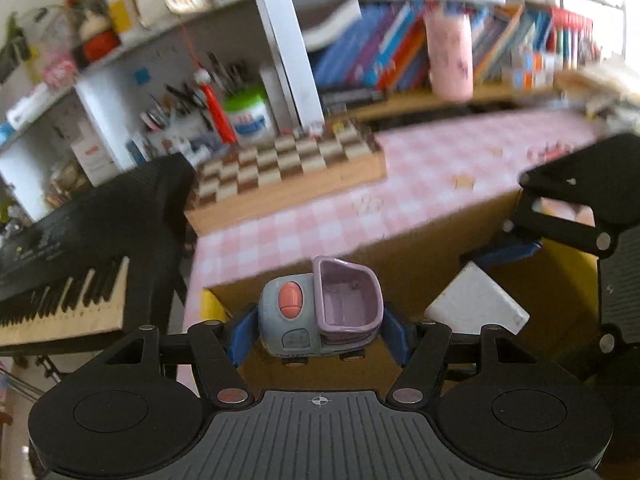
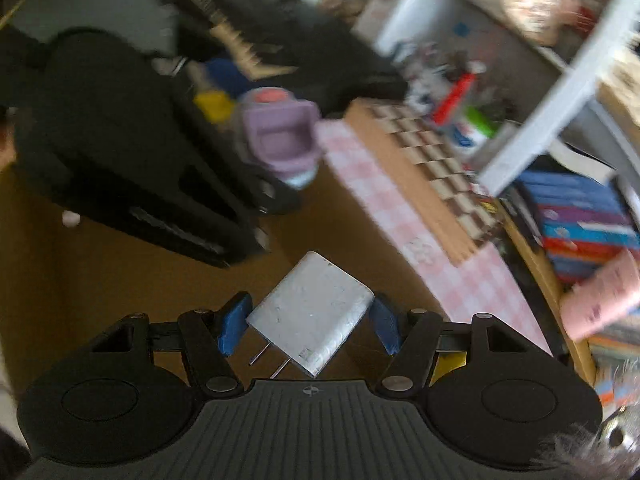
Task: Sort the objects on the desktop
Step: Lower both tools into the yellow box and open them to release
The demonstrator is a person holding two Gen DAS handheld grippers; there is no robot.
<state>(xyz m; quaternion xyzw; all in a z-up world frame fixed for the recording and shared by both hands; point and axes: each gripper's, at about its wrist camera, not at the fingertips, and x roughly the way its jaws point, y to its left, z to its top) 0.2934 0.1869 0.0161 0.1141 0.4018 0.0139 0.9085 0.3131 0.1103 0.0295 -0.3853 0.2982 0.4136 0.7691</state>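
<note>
Left gripper (image 1: pixel 319 330) first: its blue pads (image 1: pixel 242 334) are clamped on a toy truck (image 1: pixel 316 312), one pad on each side. The truck is grey with a coral button on the cab and a lilac tub on the back, wheels toward the camera, lifted clear and hanging over a brown cardboard box (image 1: pixel 436 240). The box sits just beside the near edge of the desk, which wears a pink check cloth (image 1: pixel 420 168).

Over to the right gripper (image 2: pixel 308 330): clamped as well, this time on a white charger (image 2: pixel 314 312), a flat plug block held tilted, two metal prongs poking down toward the camera. It too hangs over the box, brown cardboard filling the view beneath it.

Both hands are close together here. From the left view the charger shows just right of the truck, with the other gripper's black frame along the right edge. From the right view the truck sits up and left, blurred, in front of the other gripper's dark body.

On the desk, a chessboard (image 1: pixel 288 160) lies along the far left corner of the cloth. A few small bits sit on the cloth near the right end, too blurred to name. Behind it, a shelf of books (image 1: pixel 384 52) and a pink cup (image 1: pixel 450 56). A keyboard (image 1: pixel 60 292) stands left of the desk.
</note>
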